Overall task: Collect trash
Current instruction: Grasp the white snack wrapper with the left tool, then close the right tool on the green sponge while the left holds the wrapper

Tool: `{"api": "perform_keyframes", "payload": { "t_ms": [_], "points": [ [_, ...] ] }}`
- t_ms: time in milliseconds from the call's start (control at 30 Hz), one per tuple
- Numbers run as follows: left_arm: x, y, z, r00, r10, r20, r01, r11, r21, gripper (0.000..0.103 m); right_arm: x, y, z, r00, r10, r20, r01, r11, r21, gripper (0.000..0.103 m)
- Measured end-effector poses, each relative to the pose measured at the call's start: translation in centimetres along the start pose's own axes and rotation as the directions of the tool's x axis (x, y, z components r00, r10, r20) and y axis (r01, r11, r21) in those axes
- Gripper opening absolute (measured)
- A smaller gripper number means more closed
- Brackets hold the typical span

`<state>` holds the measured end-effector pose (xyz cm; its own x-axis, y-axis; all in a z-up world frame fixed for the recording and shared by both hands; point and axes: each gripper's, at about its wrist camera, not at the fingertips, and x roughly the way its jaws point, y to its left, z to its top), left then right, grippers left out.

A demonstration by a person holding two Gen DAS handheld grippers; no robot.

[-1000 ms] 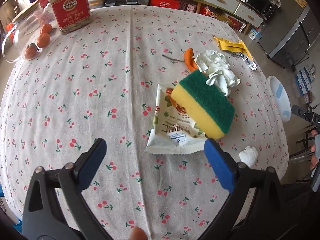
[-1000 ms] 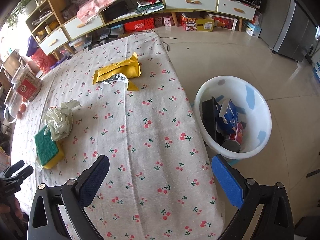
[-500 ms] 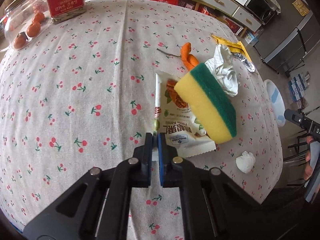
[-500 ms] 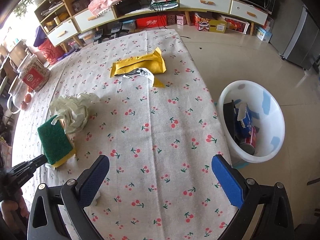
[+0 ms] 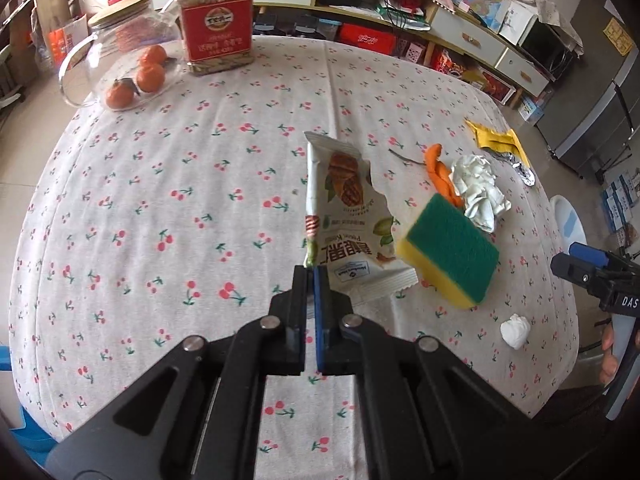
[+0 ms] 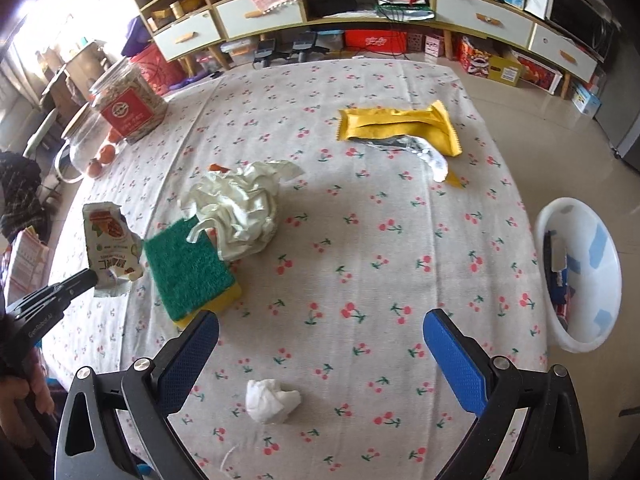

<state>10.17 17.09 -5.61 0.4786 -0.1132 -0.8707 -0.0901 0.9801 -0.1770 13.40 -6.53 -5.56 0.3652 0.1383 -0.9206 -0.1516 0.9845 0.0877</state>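
The snack wrapper [image 5: 352, 216] stands lifted at frame centre in the left wrist view, its lower corner clenched between the closed jaws of the left gripper [image 5: 311, 276]. Just right of it a green-and-yellow sponge [image 5: 450, 250] lies on the cherry-print tablecloth [image 5: 160, 200], with crumpled white paper [image 5: 478, 190] and an orange peel [image 5: 438, 172] behind. The right wrist view alone shows the white basin [image 6: 580, 280] on the floor at right, holding trash, and the whole yellow wrapper [image 6: 400, 128] at upper centre. There the right gripper [image 6: 320, 344] hangs spread wide, empty, above a small tissue ball [image 6: 272, 400]. A red-labelled jar [image 5: 216, 20] stands upper left.
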Motion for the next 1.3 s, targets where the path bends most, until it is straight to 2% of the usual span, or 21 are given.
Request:
{"api": "perform_keyframes", "payload": {
  "t_ms": [233,500,767,867,933,1100,1300],
  "points": [
    [-0.7,2.1,-1.2,1.000,0.013,0.002,-0.013,0.999,-0.041,0.004,2.1,5.0,0.2,0.997,0.067,-0.042,-0.071,0.993,-0.099,0.103],
    [-1.2,4.1,-2.1,1.000,0.014,-0.008,-0.014,0.996,-0.084,0.004,4.8,8.8,0.7,0.996,0.056,-0.075,-0.071,0.977,-0.203,0.103],
    [-1.5,4.9,-2.4,1.000,-0.005,-0.012,0.004,0.995,-0.095,0.004,6.9,10.0,0.8,0.996,0.011,-0.094,-0.033,0.971,-0.235,0.102],
    [-1.7,4.7,-2.4,1.000,-0.011,-0.006,0.010,0.996,-0.089,0.004,7.4,10.3,0.7,0.995,0.003,-0.100,-0.028,0.968,-0.249,0.093],
    [-1.7,4.6,-2.3,1.000,-0.014,-0.006,0.013,0.996,-0.087,0.004,7.6,10.6,0.6,0.994,0.002,-0.106,-0.030,0.965,-0.261,0.070],
    [-1.6,4.9,-2.2,1.000,-0.012,-0.010,0.011,0.996,-0.094,0.004,7.4,10.8,0.5,0.996,-0.007,-0.093,-0.019,0.959,-0.282,0.065],
    [-1.8,4.8,-2.1,1.000,-0.013,-0.003,0.012,0.995,-0.094,0.004,5.5,10.9,0.2,0.995,0.063,-0.080,-0.084,0.953,-0.291,0.064]
  ]
}}
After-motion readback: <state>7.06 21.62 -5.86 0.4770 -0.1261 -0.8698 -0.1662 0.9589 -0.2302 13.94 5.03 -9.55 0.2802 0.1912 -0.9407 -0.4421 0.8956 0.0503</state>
